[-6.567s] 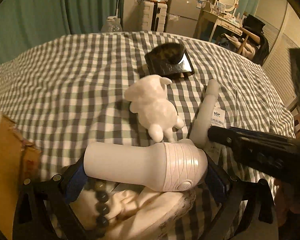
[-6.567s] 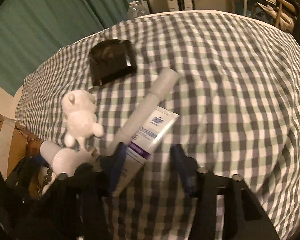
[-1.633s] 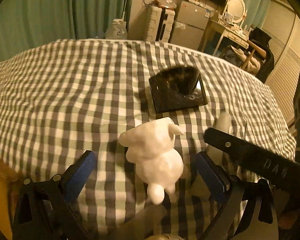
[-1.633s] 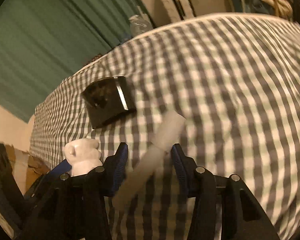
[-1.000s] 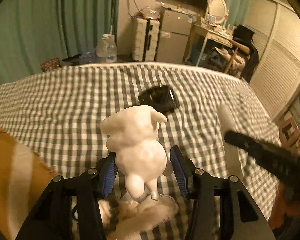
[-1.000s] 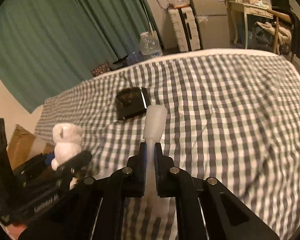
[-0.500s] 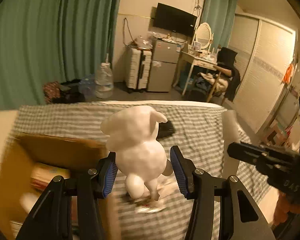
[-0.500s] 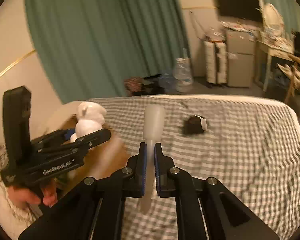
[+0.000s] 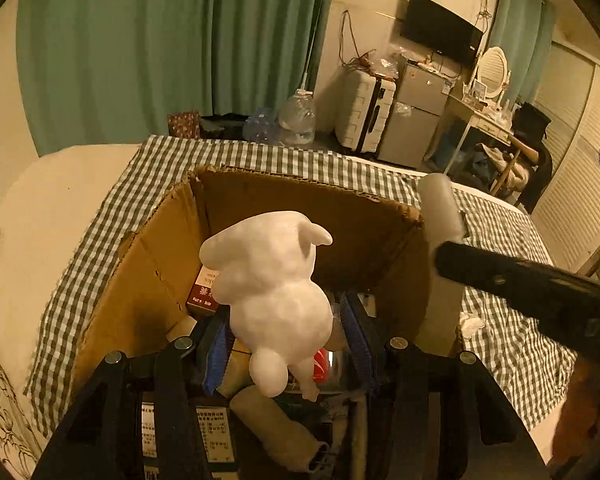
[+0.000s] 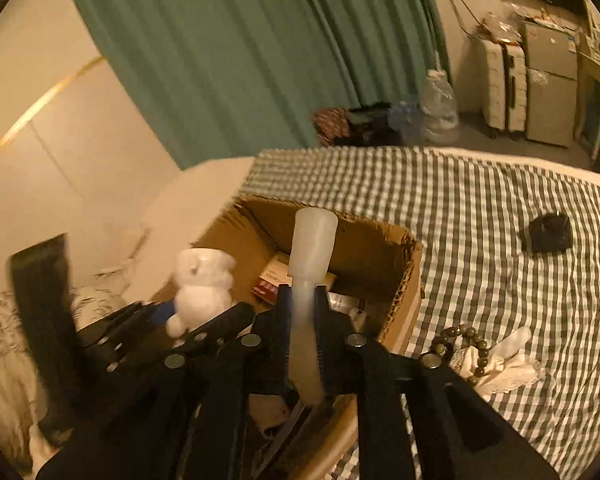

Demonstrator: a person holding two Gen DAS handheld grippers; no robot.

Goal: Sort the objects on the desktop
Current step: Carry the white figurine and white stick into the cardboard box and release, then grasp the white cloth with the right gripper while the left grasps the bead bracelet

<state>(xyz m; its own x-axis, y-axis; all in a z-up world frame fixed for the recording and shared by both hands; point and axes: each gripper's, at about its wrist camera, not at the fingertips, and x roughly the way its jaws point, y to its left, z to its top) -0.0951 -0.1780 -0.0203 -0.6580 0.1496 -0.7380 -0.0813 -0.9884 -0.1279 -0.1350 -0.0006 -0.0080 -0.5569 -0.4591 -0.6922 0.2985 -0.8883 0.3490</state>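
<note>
White figurine (image 9: 272,292) gripped in left claw (image 9: 288,344), tube (image 10: 306,320) in loosening right claw (image 10: 302,304), above cluttered cardboard box (image 9: 148,280).

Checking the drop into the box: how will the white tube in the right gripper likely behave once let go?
The tube looks soft, its body pinched flat between the opening jaws of the right gripper, so probably floppy. It hangs above the cardboard box; being flattened, it seems unlikely to roll.
</note>
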